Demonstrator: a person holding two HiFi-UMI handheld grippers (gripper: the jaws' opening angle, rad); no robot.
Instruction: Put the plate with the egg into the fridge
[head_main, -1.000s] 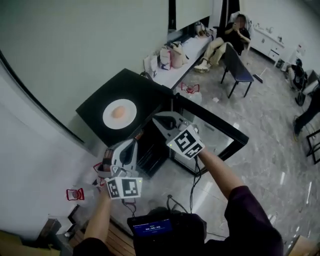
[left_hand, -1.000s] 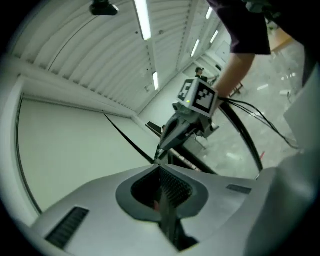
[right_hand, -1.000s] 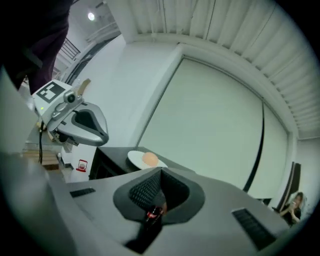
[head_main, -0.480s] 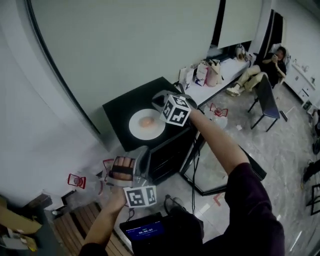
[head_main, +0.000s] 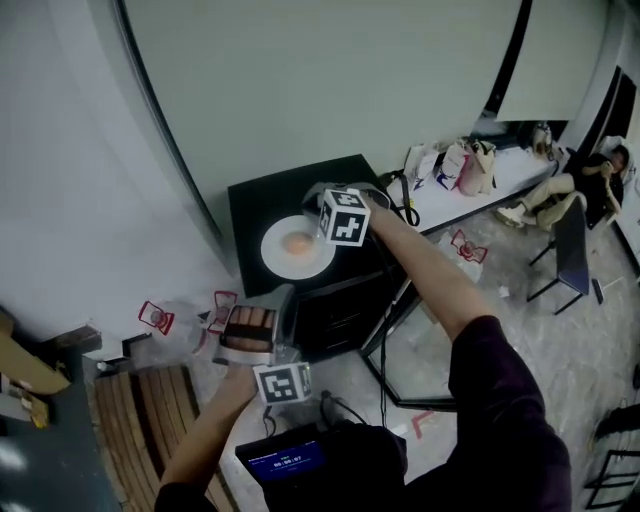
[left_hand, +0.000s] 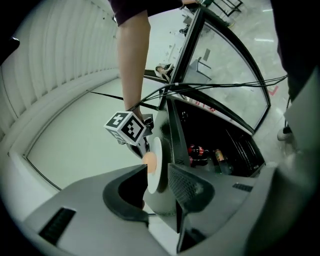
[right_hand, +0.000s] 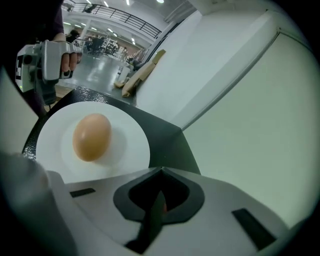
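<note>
A small black fridge (head_main: 262, 200) stands by a pale wall, its glass door (head_main: 425, 345) swung open. On the fridge's top sits a white plate (head_main: 283, 265). The right hand-held gripper (right_hand: 160, 175) hovers just above the plate's rim, its jaws closed together and empty. The left hand-held gripper (left_hand: 157, 168) is lower, in front of the fridge; its jaws have just been opening and stand apart, gripping nothing. A brown egg (head_main: 297, 243) lies at the plate's centre.

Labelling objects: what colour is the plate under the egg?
White plate, clearest in the right gripper view.
</note>
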